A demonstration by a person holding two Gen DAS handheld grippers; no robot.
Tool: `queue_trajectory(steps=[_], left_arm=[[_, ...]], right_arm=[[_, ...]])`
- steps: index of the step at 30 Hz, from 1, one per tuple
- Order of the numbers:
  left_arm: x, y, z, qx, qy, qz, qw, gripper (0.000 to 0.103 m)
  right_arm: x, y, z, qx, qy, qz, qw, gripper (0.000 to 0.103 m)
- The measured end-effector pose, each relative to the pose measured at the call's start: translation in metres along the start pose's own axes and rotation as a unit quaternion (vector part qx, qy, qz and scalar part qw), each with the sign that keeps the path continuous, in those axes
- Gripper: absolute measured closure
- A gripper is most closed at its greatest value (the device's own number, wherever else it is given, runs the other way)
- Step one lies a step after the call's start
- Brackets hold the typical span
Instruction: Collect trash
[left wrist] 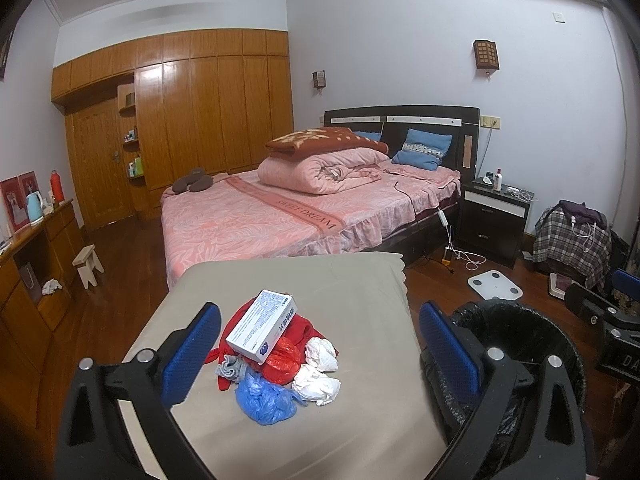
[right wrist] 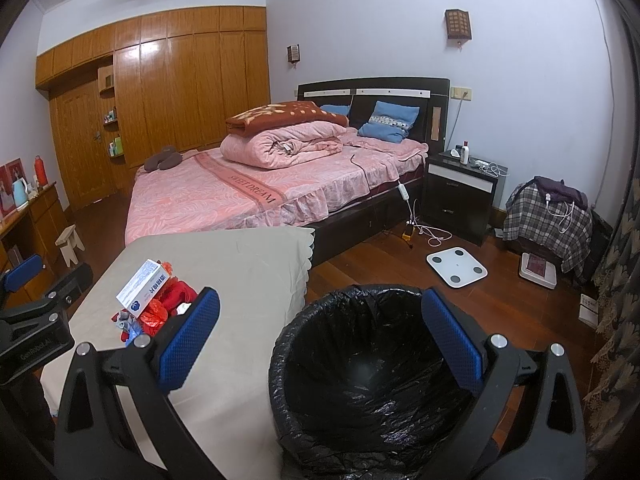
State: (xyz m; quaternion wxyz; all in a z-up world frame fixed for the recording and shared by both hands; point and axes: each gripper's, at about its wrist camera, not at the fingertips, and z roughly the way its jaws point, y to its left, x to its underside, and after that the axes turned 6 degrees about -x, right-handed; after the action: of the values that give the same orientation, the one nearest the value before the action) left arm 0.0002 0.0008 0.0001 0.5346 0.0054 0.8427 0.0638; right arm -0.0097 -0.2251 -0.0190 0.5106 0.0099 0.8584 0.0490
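Note:
A pile of trash lies on a beige-covered table (left wrist: 320, 280): a white and blue carton (left wrist: 262, 326) on top, a red plastic bag (left wrist: 286, 362), a blue plastic bag (left wrist: 264, 400), two crumpled white tissues (left wrist: 320, 354), red cloth (left wrist: 304, 326) and a grey rag (left wrist: 230, 372). My left gripper (left wrist: 320, 344) is open and empty, just short of the pile. A bin with a black liner (right wrist: 372, 380) stands on the floor right of the table. My right gripper (right wrist: 320, 340) is open and empty above the bin. The pile shows in the right wrist view (right wrist: 152, 300).
A bed with pink covers (left wrist: 280, 216) stands beyond the table. A black nightstand (left wrist: 492, 220), a white scale (left wrist: 496, 282) and cables lie on the wooden floor at right. A wooden dresser (left wrist: 32, 272) and small stool (left wrist: 88, 264) stand at left.

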Motion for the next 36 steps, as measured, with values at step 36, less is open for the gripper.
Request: queue_trajectory(steps=[36], left_arm=[[0.013, 0.023, 0.020, -0.018, 0.009, -0.011, 0.9997, 0.006]], right_arm=[[0.009, 0.033, 0.035, -0.019, -0.004, -0.024, 1.000, 0.005]])
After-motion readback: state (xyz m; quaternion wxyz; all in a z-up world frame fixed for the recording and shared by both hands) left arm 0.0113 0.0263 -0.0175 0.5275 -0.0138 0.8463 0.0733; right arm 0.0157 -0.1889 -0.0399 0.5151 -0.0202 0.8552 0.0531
